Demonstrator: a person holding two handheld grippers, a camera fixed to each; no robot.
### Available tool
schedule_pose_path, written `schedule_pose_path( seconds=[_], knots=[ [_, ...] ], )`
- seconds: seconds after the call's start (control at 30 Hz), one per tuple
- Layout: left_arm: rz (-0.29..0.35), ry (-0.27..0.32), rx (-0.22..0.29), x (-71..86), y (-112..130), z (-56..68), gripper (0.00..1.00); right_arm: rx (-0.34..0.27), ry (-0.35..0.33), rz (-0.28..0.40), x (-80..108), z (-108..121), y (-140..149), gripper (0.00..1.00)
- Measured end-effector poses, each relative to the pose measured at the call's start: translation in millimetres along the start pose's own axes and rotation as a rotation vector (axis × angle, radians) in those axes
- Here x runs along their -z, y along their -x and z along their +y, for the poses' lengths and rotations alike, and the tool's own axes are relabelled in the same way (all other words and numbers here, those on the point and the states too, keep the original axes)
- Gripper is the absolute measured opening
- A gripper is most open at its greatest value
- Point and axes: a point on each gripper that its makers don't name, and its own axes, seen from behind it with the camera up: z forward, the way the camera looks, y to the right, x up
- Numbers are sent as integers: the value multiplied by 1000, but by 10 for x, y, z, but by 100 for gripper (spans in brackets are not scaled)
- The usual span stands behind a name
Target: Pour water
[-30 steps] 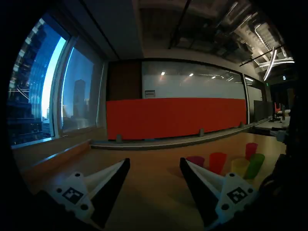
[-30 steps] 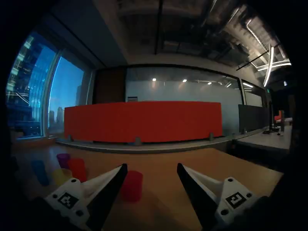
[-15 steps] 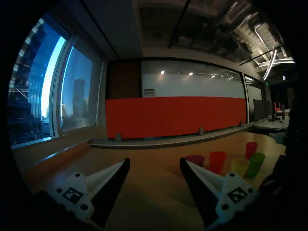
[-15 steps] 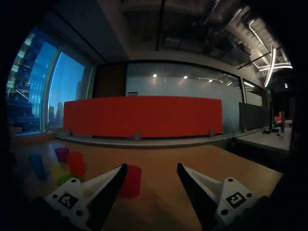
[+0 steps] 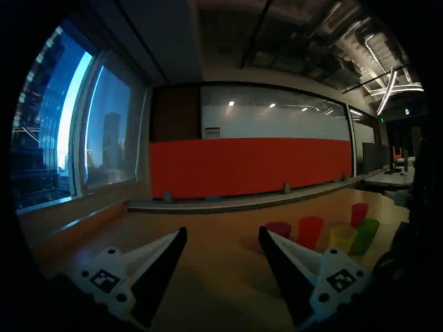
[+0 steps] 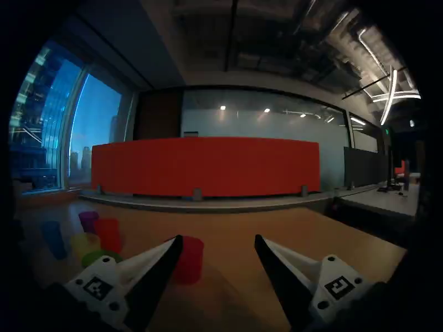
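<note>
In the left gripper view, the left gripper [image 5: 221, 229] has its two fingers spread wide apart, with bare wooden table [image 5: 221, 276] between them and nothing held. One tall window [image 5: 66, 127] stands far off to its left, and one long red panel [image 5: 249, 166] runs across ahead. Five cups stand ahead and to the right of its right finger. They are a purple cup [image 5: 278, 228] just past the fingertip with its base hidden by it, then an orange cup [image 5: 310, 231], a yellow cup [image 5: 342, 238] and a green cup [image 5: 365, 235]. A red cup [image 5: 359, 213] stands behind these last two. The far right edge is a dark shape too dim to make out.

In the right gripper view, the right gripper [image 6: 217, 238] is likewise spread open and holds nothing. Six cups can be counted, all to the left of its middle. A blue cup [image 6: 53, 239] is farthest left, followed by the purple cup [image 6: 88, 221] and the yellow cup [image 6: 84, 244]. Next come the orange cup [image 6: 109, 234] and the green cup [image 6: 99, 257], of which only the rim shows above the left finger. The red cup [image 6: 188, 259] is alone just beyond the left fingertip and partly covered by it. The light is too low to tell whether any cup holds water.
</note>
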Motion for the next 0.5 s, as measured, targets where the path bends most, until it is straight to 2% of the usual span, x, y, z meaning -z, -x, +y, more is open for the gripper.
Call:
schedule_pose_path(
  seconds=[0.5],
  knots=[
    [-1, 6, 4, 1, -9, 14, 96, 0, -5, -2, -8, -13, 2, 100]
  ],
)
